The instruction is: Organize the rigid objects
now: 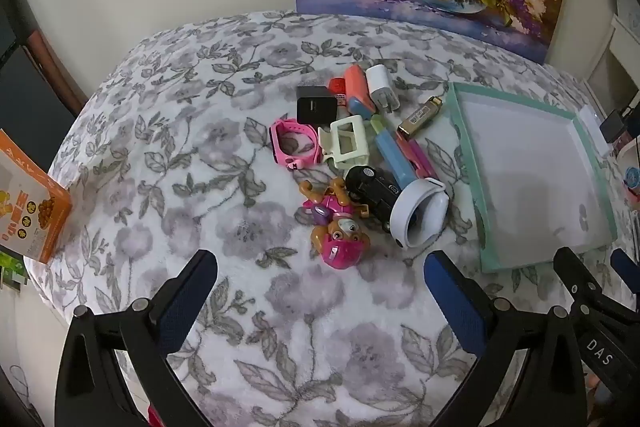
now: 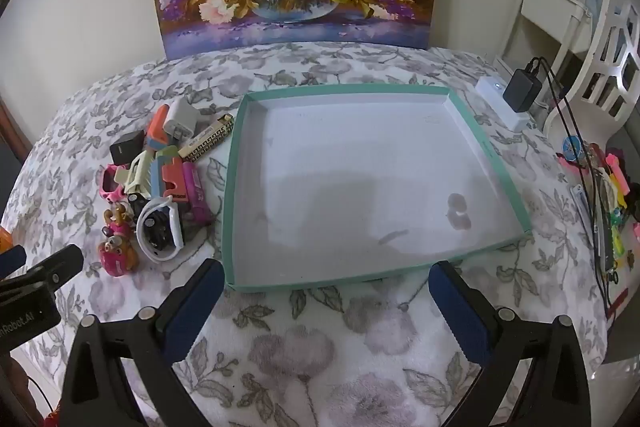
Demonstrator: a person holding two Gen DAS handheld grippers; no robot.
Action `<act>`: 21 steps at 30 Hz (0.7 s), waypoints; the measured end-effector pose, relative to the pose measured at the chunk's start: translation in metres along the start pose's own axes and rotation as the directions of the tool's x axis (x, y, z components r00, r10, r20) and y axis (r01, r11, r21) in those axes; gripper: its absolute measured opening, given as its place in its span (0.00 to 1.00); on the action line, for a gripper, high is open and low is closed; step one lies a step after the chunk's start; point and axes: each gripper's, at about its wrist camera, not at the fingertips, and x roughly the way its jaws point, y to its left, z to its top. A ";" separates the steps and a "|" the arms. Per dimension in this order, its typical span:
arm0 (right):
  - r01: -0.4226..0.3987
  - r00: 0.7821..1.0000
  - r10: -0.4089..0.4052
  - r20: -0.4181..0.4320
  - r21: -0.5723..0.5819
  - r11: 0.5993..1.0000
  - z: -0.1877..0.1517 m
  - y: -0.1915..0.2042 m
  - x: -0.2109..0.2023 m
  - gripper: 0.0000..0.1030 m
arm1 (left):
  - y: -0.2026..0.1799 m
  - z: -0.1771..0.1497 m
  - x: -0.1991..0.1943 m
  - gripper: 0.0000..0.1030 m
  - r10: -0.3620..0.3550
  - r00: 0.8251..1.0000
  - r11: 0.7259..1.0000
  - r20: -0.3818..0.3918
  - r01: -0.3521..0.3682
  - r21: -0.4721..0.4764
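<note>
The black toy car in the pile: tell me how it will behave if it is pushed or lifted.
The black toy car looks like hard moulded plastic, so probably stiff and light. It has wheels, so a push may roll it, though the fuzzy blanket should slow it. The white band leans against it and may shift when it is lifted.

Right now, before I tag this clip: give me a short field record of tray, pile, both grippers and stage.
surface: floral blanket
tray: teal-rimmed tray, nothing inside, right of the pile
pile: pink toy pup, black toy car, white band, pink watch, cream hair clip, white charger, gold lighter, others mixed in
left gripper: open, holding nothing, facing the pile
right gripper: open, holding nothing, facing the tray
stage: nothing sorted yet
</note>
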 end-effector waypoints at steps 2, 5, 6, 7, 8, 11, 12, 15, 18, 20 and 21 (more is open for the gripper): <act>0.002 1.000 -0.002 0.001 0.000 1.000 0.000 0.000 0.000 1.00 | 0.001 0.000 0.000 1.00 -0.014 1.000 1.000 0.010 0.014 -0.009; 0.004 1.000 -0.004 0.003 -0.001 1.000 0.000 0.000 0.000 1.00 | 0.001 -0.001 0.000 1.00 -0.013 1.000 1.000 0.008 0.013 -0.008; 0.004 1.000 -0.004 0.003 -0.001 1.000 0.000 0.000 0.000 1.00 | 0.002 -0.001 0.001 1.00 -0.013 1.000 1.000 0.007 0.013 -0.009; 0.003 1.000 -0.003 0.004 -0.001 1.000 0.000 0.000 0.000 1.00 | 0.003 -0.001 0.001 1.00 -0.012 1.000 1.000 0.006 0.012 -0.010; 0.003 1.000 -0.003 0.005 -0.003 1.000 0.000 0.001 -0.001 1.00 | 0.004 -0.001 0.001 1.00 -0.010 1.000 1.000 0.004 0.010 -0.010; 0.002 1.000 -0.002 0.014 -0.010 1.000 -0.001 0.003 -0.002 1.00 | -0.002 -0.002 0.000 1.00 0.003 1.000 1.000 0.002 -0.003 -0.007; 0.002 1.000 -0.002 0.017 -0.014 1.000 -0.001 0.004 -0.002 1.00 | -0.001 -0.002 -0.001 1.00 0.004 1.000 1.000 0.003 -0.004 -0.006; 0.008 1.000 -0.008 0.018 -0.032 0.999 0.000 0.009 -0.004 1.00 | 0.000 -0.002 -0.001 1.00 -0.009 1.000 1.000 0.007 0.009 0.005; 0.002 1.000 -0.001 0.002 -0.049 0.999 -0.001 0.012 -0.002 1.00 | -0.001 0.000 0.001 1.00 0.005 1.000 1.000 -0.004 -0.005 0.008; 0.004 1.000 -0.003 0.018 -0.053 0.999 -0.002 0.011 -0.004 1.00 | -0.001 -0.002 0.001 1.00 0.005 1.000 1.000 -0.005 -0.005 0.006; 0.004 1.000 -0.003 0.018 -0.056 0.998 -0.002 0.011 -0.004 1.00 | 0.001 -0.002 -0.002 1.00 -0.002 1.000 1.000 0.006 0.002 0.000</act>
